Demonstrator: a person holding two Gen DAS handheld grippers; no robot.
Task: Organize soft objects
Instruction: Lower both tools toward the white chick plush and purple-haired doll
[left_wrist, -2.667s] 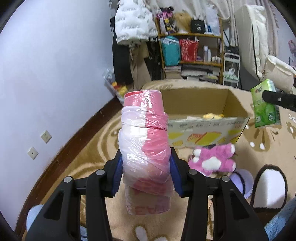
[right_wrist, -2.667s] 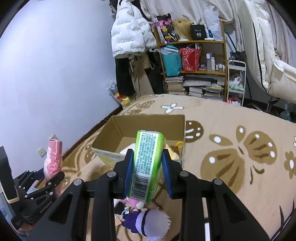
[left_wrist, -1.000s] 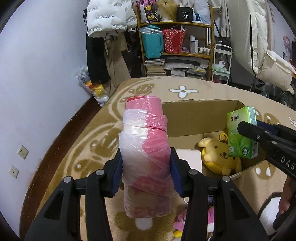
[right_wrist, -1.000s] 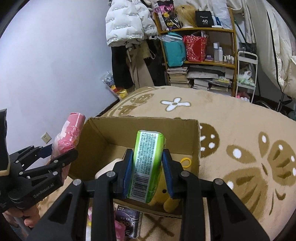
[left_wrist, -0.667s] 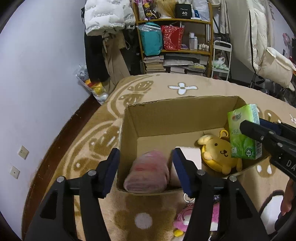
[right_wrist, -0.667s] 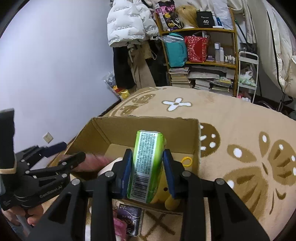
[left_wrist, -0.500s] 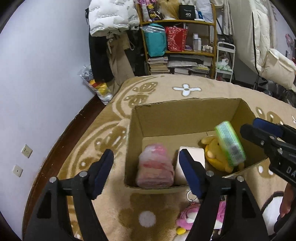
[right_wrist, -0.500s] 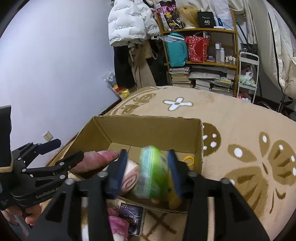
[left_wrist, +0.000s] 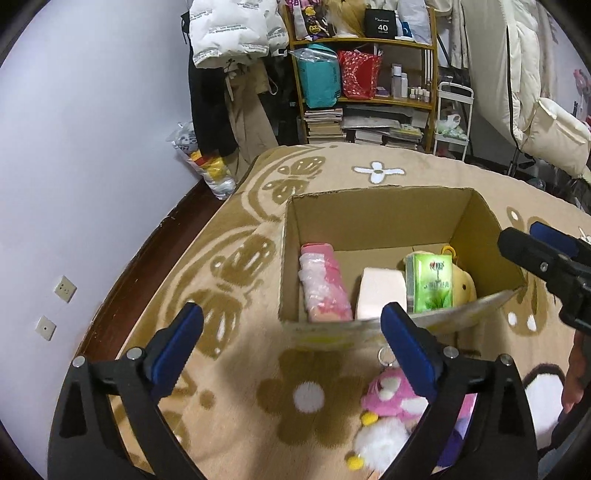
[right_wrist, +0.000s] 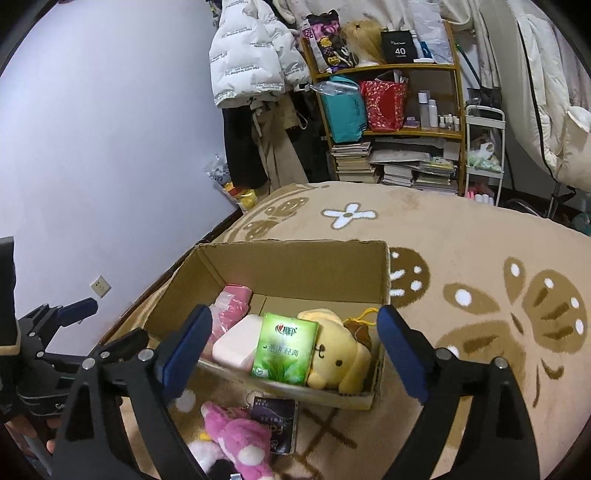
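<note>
One cardboard box (left_wrist: 376, 210) sits on the beige patterned rug (left_wrist: 236, 266), and four soft things lie inside it: one pink plastic-wrapped roll (left_wrist: 323, 284) along the wall at nine o'clock, one pale pink block (left_wrist: 380, 295) beside it, one green tissue pack (left_wrist: 430, 282) leaning upright at the centre, and one yellow plush dog (right_wrist: 341, 354) touching the pack on its three o'clock side. Outside the box, by its near wall at six o'clock, lie one pink-and-white plush toy (left_wrist: 388, 402) and one dark packet (right_wrist: 275, 419) with a key ring. The left gripper (left_wrist: 291, 341) hangs with its blue-padded fingers spread wide and nothing between them; the roll lies just beyond its tips, toward twelve o'clock. The right gripper (right_wrist: 293, 341) is likewise spread apart and empty, and the tissue pack rests in the box directly between and just past its fingers, apart from both pads.
</note>
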